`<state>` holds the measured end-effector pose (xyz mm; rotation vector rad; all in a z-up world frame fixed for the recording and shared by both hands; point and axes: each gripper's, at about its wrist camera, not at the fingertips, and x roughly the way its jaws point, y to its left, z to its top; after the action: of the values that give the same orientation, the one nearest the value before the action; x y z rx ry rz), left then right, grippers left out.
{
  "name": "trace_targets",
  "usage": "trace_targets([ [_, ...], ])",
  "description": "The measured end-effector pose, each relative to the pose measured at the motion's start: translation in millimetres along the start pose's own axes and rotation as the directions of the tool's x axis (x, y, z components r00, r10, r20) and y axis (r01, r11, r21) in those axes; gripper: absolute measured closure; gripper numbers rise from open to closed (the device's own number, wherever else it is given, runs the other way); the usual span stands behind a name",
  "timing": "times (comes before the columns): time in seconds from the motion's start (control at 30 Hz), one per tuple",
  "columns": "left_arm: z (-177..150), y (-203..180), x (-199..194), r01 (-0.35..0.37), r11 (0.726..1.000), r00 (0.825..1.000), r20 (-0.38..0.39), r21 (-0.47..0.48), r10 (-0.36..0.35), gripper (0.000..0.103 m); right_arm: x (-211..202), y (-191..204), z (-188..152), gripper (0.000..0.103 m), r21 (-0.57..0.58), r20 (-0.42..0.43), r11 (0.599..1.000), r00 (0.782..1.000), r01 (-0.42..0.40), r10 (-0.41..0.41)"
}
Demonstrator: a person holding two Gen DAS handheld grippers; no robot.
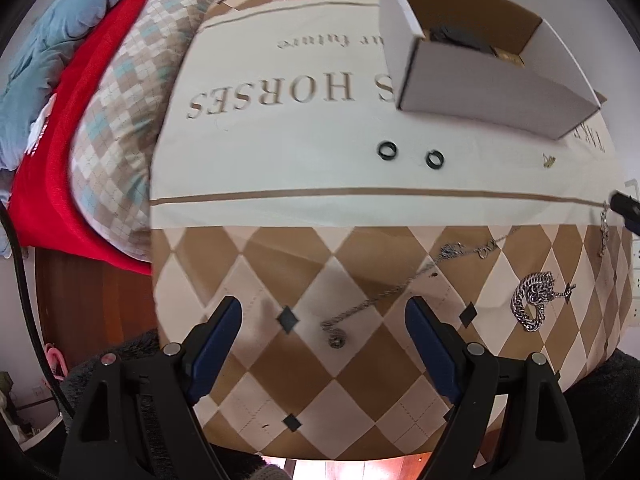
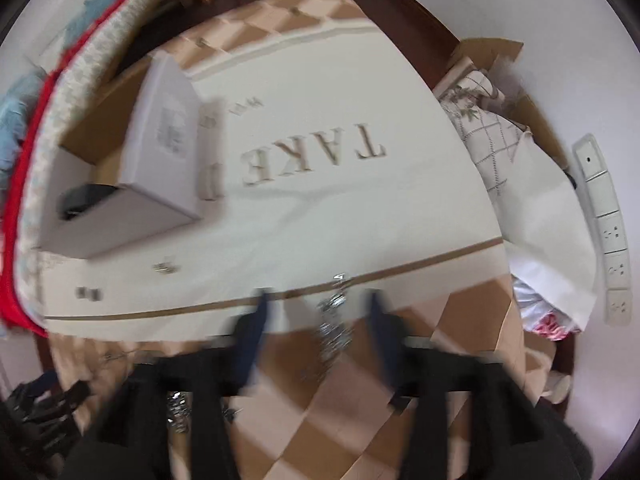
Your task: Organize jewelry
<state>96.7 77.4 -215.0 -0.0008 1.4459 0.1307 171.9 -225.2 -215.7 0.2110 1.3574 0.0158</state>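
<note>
My left gripper [image 1: 323, 310] is open above a thin silver necklace [image 1: 384, 296] with a round pendant [image 1: 336, 338], which lies between its fingers on the checked cloth. Two black rings [image 1: 388, 148] [image 1: 434, 157] lie further off, with a small gold piece [image 1: 548, 160] to the right. A coiled chunky silver chain [image 1: 534, 300] lies at the right. The white cardboard box [image 1: 480, 92] stands at the back. My right gripper [image 2: 318, 304] is open over a silver chain [image 2: 334, 320] lying between its fingers; that view is blurred. The box [image 2: 160, 136] is at its left.
The cloth [image 1: 280, 60] covers a bed. Pillows [image 1: 132, 92] and a red blanket [image 1: 52, 160] lie at the left. In the right wrist view a checked pillow [image 2: 484, 132] and a wall power strip [image 2: 604, 216] are at the right. The other gripper's tip [image 1: 626, 208] shows at the right edge.
</note>
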Motion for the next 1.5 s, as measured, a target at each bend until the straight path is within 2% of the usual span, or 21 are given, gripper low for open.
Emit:
trace_targets([
  [0.17,0.2,20.8,-7.0,-0.007,0.999,1.000,0.020,-0.043,0.008,0.020,-12.0,51.7,-44.5,0.035,-0.108,-0.042,0.988,0.993,-0.111,0.107],
  [0.3,-1.8,30.6,-5.1,-0.005,0.997,1.000,0.010,-0.074,0.006,0.020,10.2,87.2,-72.1,0.036,-0.177,-0.087,0.980,0.993,-0.094,0.080],
  [0.33,-3.6,32.0,-4.4,-0.005,0.997,1.000,0.008,-0.078,0.005,0.020,17.9,95.1,-78.0,0.039,-0.184,-0.105,0.978,0.992,-0.093,0.074],
  [0.37,-6.0,35.0,-4.2,-0.004,0.997,1.000,0.009,-0.082,0.005,0.020,22.9,98.7,-81.4,0.043,-0.192,-0.117,0.977,0.990,-0.094,0.072],
  [0.43,-11.8,39.4,-2.1,-0.001,0.996,1.000,0.004,-0.089,0.001,0.020,34.2,105.8,-89.7,0.065,-0.227,-0.133,0.972,0.991,-0.054,0.024],
  [0.47,-14.0,38.4,-1.2,0.000,0.996,1.000,0.001,-0.089,0.000,0.020,33.4,110.6,-95.2,0.069,-0.255,-0.104,0.967,0.995,-0.025,-0.001],
  [0.5,-16.8,38.9,0.4,0.001,0.996,1.000,-0.002,-0.086,-0.001,0.020,34.6,113.7,-98.7,0.086,-0.276,-0.104,0.961,0.994,-0.015,-0.014],
  [0.53,-19.7,39.1,1.2,0.001,0.996,1.000,-0.003,-0.084,-0.002,0.020,34.4,115.4,-101.6,0.096,-0.292,-0.093,0.956,0.995,-0.001,-0.027],
  [0.67,-24.3,32.4,6.7,0.022,0.998,1.000,-0.012,-0.061,-0.023,0.020,32.2,103.9,-107.8,0.096,-0.277,-0.081,0.961,0.996,0.018,-0.043],
  [0.93,-25.5,7.9,15.9,0.050,0.999,0.998,-0.025,0.015,-0.049,0.021,31.2,66.6,-92.7,0.096,-0.206,-0.093,0.978,0.995,0.017,-0.036],
  [0.97,-26.0,4.7,16.7,0.050,0.998,0.999,-0.022,0.023,-0.049,0.024,31.0,65.7,-92.8,0.096,-0.205,-0.093,0.979,0.995,0.016,-0.036],
  [1.03,-25.4,-0.6,19.9,0.063,0.997,0.998,-0.026,0.043,-0.062,0.063,30.2,62.5,-92.9,0.096,-0.207,-0.089,0.978,0.995,0.019,-0.038],
  [1.07,-25.9,-2.0,23.2,0.064,0.997,0.997,-0.042,0.049,-0.062,0.097,30.8,62.4,-92.6,0.096,-0.207,-0.089,0.978,0.995,0.017,-0.036],
  [1.3,-25.4,-1.1,8.6,0.102,0.993,0.995,0.006,0.066,-0.103,0.098,23.5,60.7,-84.9,0.098,-0.176,-0.085,0.984,0.996,-0.027,0.012],
  [1.47,-19.9,-2.2,-33.0,0.139,0.987,0.986,0.081,0.077,-0.145,0.099,-8.2,53.1,-79.1,0.100,-0.154,-0.037,0.984,0.996,-0.090,0.085],
  [1.5,-17.9,-2.2,-42.3,0.148,0.986,0.983,0.096,0.082,-0.156,0.103,-14.8,52.9,-77.3,0.100,-0.152,-0.026,0.983,0.995,-0.100,0.097],
])
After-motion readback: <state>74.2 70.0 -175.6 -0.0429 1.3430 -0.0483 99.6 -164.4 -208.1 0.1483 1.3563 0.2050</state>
